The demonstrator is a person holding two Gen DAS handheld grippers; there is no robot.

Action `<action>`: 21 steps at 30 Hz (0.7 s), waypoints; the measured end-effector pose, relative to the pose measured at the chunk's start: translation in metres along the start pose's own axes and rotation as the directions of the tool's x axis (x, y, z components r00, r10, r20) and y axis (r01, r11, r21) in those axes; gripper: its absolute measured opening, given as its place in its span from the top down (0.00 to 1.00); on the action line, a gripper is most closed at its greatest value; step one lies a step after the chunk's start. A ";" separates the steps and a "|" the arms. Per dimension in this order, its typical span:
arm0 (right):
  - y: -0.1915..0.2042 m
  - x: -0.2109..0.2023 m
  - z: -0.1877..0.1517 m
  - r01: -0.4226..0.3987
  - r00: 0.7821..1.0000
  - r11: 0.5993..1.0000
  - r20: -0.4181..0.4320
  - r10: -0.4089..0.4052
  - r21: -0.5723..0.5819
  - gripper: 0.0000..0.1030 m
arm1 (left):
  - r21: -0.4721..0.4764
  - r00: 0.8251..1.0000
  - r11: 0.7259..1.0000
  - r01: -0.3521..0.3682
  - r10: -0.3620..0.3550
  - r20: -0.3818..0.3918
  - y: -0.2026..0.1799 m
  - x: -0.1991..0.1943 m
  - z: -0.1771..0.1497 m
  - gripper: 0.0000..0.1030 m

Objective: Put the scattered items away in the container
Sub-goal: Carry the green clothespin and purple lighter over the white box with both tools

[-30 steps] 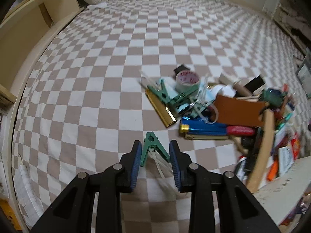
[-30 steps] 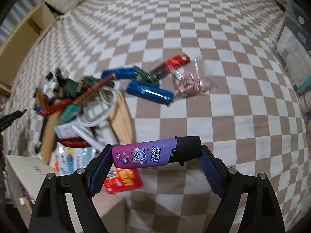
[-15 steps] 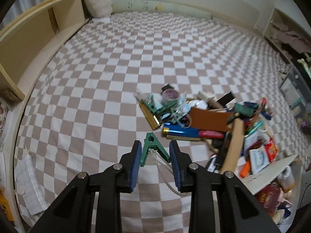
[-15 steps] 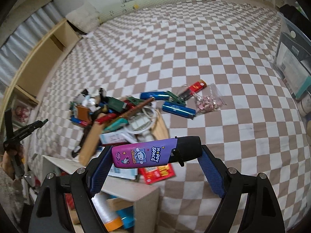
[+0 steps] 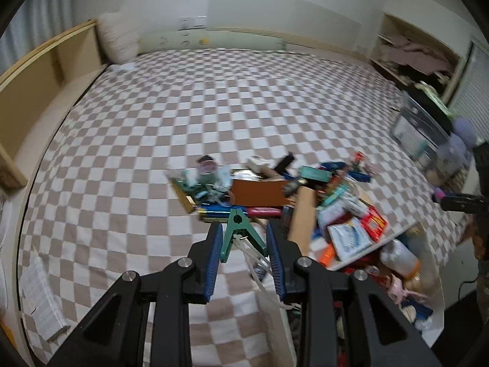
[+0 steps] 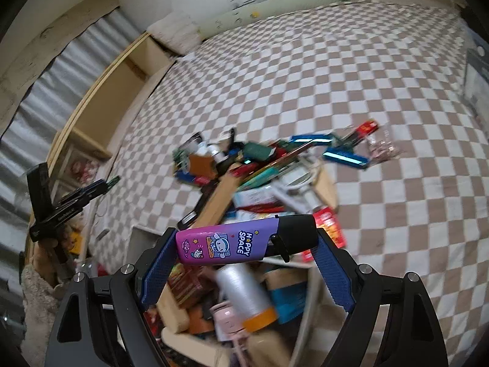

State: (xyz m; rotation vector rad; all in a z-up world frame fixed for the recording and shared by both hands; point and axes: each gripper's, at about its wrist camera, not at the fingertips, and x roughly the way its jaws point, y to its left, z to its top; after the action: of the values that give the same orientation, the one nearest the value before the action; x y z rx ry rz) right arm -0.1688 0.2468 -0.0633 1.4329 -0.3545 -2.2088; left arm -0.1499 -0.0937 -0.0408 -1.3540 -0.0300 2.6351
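Both my grippers have lifted off the bed since a second ago. My left gripper [image 5: 244,241] pinches the green plastic spring clamp [image 5: 241,229]; my right gripper [image 6: 244,250] squeezes the purple cartoon-printed lighter-shaped case [image 6: 232,241] endwise, level above the open white container [image 6: 308,305], I judge ready to drop.

Checkered brown-and-white bedspread [image 5: 189,116], wooden shelf unit [image 5: 39,91] alongside, pale wall [image 5: 275,3] beyond.
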 end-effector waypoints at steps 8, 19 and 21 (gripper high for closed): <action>0.036 0.015 -0.015 -0.040 0.998 0.999 -0.047 0.039 -0.031 0.16 | 0.107 0.994 0.989 0.103 -0.106 0.021 -0.047 -0.023 -0.011 0.71; 0.048 0.017 -0.025 -0.133 0.990 0.989 -0.039 0.136 0.059 0.16 | 0.214 0.994 0.971 0.103 -0.092 -0.059 -0.078 -0.013 -0.032 0.71; 0.050 0.018 -0.028 -0.150 0.987 0.986 -0.039 0.154 0.077 0.16 | 0.237 0.993 0.967 0.097 -0.078 -0.089 -0.079 -0.002 -0.037 0.71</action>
State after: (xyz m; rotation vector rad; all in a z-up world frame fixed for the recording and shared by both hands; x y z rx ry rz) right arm -0.1374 0.1958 -0.0661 1.4411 -0.5171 -2.0577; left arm -0.1068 -0.0183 -0.0529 -1.3393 0.2283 2.4174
